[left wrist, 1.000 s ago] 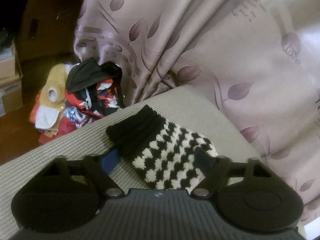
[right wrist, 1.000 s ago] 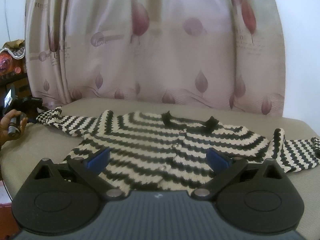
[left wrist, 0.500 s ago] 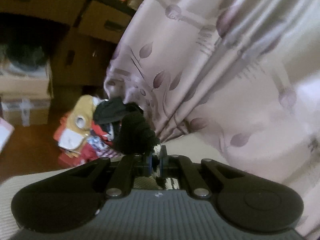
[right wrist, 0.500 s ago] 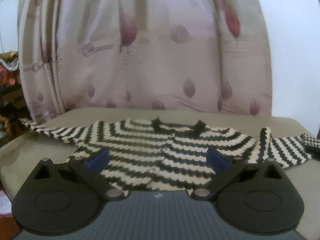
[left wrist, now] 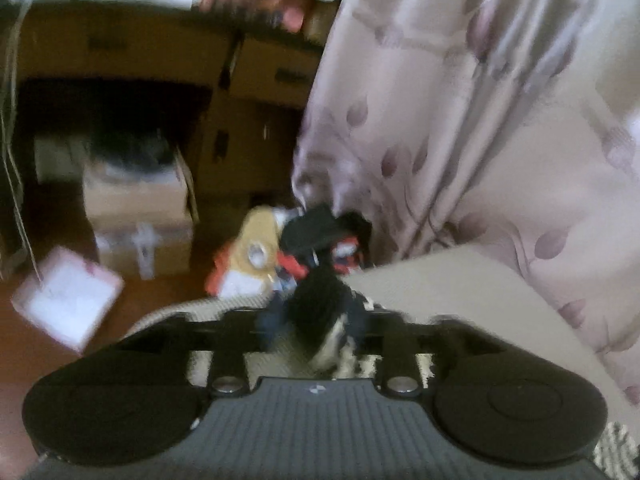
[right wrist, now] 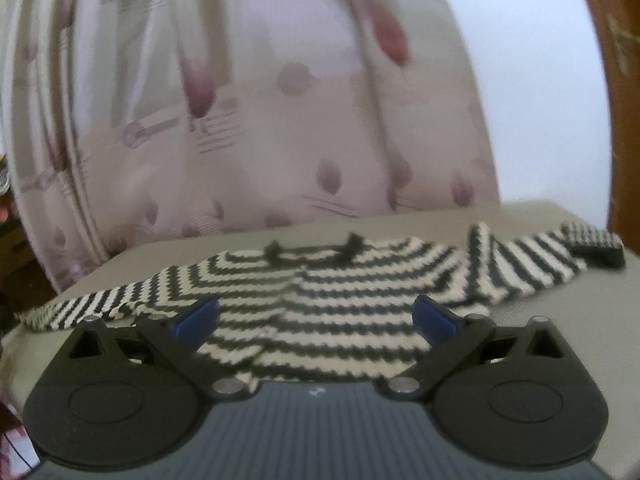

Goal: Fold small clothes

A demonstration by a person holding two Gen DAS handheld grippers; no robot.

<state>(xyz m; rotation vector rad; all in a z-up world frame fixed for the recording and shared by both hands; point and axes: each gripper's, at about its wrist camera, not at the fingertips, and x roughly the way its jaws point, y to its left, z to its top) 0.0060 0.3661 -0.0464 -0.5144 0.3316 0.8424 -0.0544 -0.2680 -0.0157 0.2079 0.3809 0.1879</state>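
Right wrist view: striped cardigan [right wrist: 320, 304] lies spread flat on the beige cushion [right wrist: 560, 320], unfolded; right gripper [right wrist: 316, 316] gapes empty above it. Left gripper [left wrist: 316, 320] is opening, dark sleeve cuff [left wrist: 320, 304] between its jaws; grip unclear through blur.

No legible text anywhere

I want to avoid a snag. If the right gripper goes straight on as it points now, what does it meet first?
Most likely the striped cardigan lying flat on the cushion. The right gripper is open and points slightly down at its middle; depth is unclear.
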